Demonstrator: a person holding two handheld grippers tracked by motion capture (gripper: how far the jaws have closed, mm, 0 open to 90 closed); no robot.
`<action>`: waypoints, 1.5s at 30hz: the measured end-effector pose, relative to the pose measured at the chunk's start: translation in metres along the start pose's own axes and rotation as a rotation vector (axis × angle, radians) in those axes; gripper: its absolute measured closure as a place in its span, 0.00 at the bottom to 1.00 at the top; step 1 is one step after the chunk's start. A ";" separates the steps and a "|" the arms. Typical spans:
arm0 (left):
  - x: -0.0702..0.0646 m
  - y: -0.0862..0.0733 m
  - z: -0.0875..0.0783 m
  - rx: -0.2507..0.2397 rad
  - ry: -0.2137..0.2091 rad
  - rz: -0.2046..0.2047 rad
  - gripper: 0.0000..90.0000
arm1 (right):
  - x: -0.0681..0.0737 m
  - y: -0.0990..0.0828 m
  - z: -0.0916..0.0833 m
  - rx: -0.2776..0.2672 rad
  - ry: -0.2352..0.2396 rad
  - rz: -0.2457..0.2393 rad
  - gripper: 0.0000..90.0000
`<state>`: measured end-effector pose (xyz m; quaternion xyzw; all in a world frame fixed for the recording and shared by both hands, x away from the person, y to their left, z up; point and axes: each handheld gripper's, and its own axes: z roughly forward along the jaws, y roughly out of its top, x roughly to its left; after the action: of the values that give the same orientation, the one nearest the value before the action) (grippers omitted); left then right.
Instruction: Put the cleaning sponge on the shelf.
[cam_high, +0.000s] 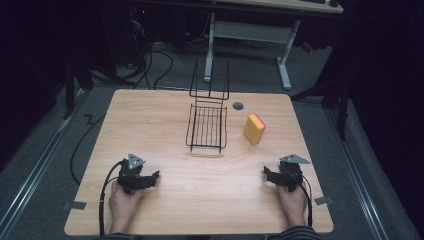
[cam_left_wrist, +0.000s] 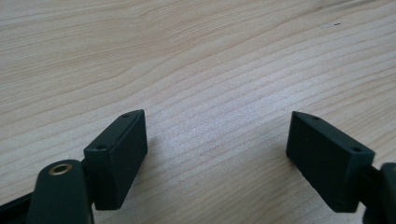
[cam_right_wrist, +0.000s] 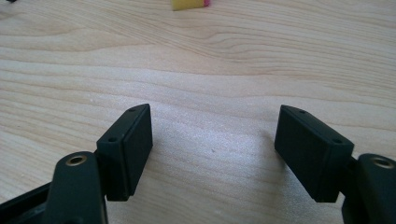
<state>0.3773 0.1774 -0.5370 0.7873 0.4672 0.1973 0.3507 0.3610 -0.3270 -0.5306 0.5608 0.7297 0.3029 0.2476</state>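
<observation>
Grippers, left (cam_high: 150, 178) and right (cam_high: 270, 176), rest apart, jaws seemingly empty.

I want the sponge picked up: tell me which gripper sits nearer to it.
The right gripper: the yellow sponge stands on its side of the table, right of the wire rack; the left gripper lies beyond the rack.

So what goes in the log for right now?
left gripper: open, empty | right gripper: open, empty | sponge: beside wire rack, untouched

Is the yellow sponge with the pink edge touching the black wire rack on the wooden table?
Apart. The high view shows a strip of bare wooden table between the yellow sponge and the black wire rack, which stands to its left.
</observation>
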 end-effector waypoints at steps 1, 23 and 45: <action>0.000 0.000 0.000 0.000 0.000 0.000 0.23 | 0.000 0.000 0.000 0.000 0.000 0.000 0.31; 0.000 0.000 0.000 0.001 -0.001 0.000 0.23 | 0.001 0.000 0.000 0.004 0.006 -0.002 0.28; 0.000 0.000 0.000 0.001 -0.001 0.000 0.23 | -0.001 -0.006 -0.012 -0.038 0.046 0.004 0.28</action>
<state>0.3774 0.1775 -0.5369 0.7874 0.4673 0.1968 0.3507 0.3487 -0.3309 -0.5260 0.5504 0.7281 0.3300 0.2409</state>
